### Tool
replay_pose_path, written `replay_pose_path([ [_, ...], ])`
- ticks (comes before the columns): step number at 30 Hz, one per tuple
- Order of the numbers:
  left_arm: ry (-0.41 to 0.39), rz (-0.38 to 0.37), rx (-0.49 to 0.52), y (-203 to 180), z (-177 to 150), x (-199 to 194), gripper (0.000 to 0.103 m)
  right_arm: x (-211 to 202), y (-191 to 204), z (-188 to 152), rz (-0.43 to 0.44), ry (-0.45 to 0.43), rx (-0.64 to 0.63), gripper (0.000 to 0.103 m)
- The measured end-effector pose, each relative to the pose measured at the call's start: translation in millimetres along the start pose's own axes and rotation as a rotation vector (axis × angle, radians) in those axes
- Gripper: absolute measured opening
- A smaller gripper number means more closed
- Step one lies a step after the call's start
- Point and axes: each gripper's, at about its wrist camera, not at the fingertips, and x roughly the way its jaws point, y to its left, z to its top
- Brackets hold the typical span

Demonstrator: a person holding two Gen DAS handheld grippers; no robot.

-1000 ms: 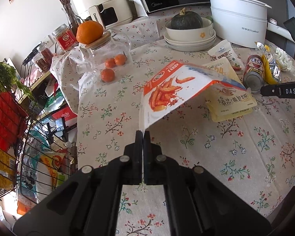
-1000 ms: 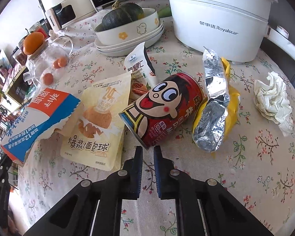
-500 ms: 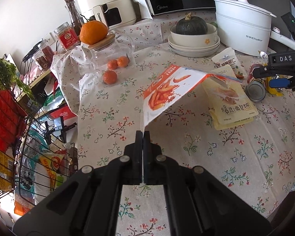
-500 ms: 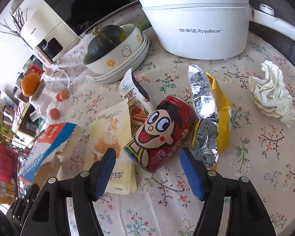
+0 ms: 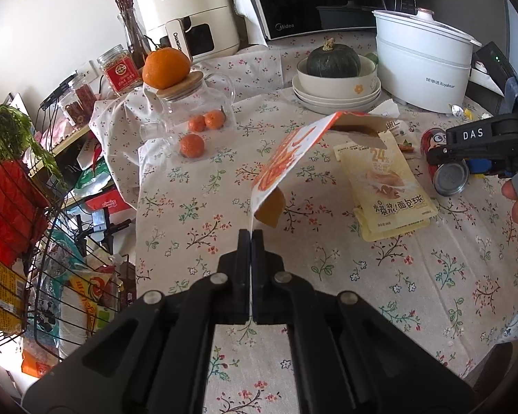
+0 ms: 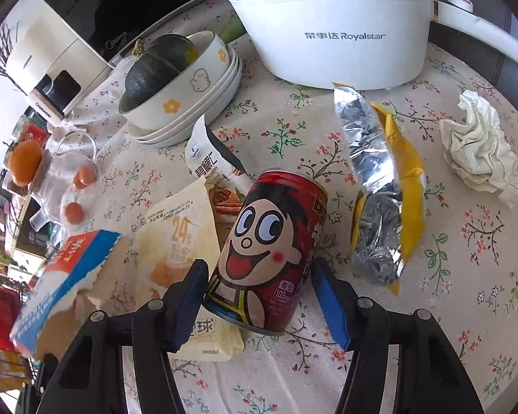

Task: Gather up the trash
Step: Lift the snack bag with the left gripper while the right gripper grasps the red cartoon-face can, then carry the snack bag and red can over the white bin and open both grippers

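left gripper [image 5: 251,238]: clamped shut on one corner of the torn snack box [image 5: 286,158]; box hangs off the tips, lifted above the tablecloth [image 5: 328,269], open end pointing away.
right gripper [image 6: 259,286]: jaws closing, red can [image 6: 276,238] between them. Left blue pad [image 6: 186,300] just beside the can wall, right pad apart by a visible gap. No squeeze yet.
red can: on its side, straight ahead of the right fingers, base end toward the camera; leans over the yellow bread pouch [image 6: 179,231] on the left-pad side.
other trash, from right gripper: foil-and-yellow wrapper [image 6: 380,200] just past the right pad; crumpled tissue [image 6: 476,148] well off to the right; small white sachet [image 6: 207,158] beyond the can.
not trash: squash bowl [image 6: 176,79], white cooker [image 6: 328,17], both far ahead.
bin: not seen in either view.
step: likely grasp of the can, with the box already in the other hand.
next move needs: close until both pads bear on the can, gripped across the round body, not at the rim. Lift straight up to avoid dragging the pouch.
risk: smooth round wall, may roll or squirt out if pads land off-centre. Box held by a thin corner, could tear or slip if swung.
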Motion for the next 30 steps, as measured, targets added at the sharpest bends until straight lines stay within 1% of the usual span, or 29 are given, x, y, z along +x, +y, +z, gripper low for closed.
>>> replay_pose_path([
  [3,-0.010,-0.020,-0.020,1.2,-0.1,-11.2,0.001,-23.1,0.8,-10.9,0.012,-0.019,-0.041,0.057],
  [7,-0.026,-0.057,-0.050,-0.8,-1.0,-30.0,0.001,-56.2,-3.1,-29.0,0.034,-0.046,-0.078,0.057],
  [11,-0.054,-0.084,-0.043,-9.0,-2.8,-48.3,0.001,-89.2,-14.4,-48.4,0.051,-0.067,-0.096,0.057],
  [15,-0.070,-0.107,-0.034,-16.4,-4.4,-60.6,0.001,-115.2,-26.6,-66.6,0.044,-0.082,-0.115,0.057],
  [18,-0.069,-0.134,-0.044,-17.7,-6.1,-66.4,0.001,-132.7,-40.5,-80.8,0.039,-0.096,-0.134,0.057],
  [21,-0.053,-0.181,-0.071,-20.2,-9.5,-71.7,0.001,-145.9,-59.0,-94.5,0.034,-0.098,-0.138,0.057],
  [23,-0.051,-0.214,-0.079,-24.1,-10.8,-76.5,0.001,-153.0,-72.4,-98.0,0.032,-0.086,-0.122,0.057],
  [27,-0.074,-0.264,-0.067,-37.6,-8.2,-90.2,0.001,-172.7,-96.5,-101.2,0.027,-0.105,-0.101,0.057],
  [30,-0.084,-0.308,-0.056,-50.2,-5.4,-99.2,0.001,-182.3,-114.7,-104.1,0.022,-0.103,-0.072,0.057],
])
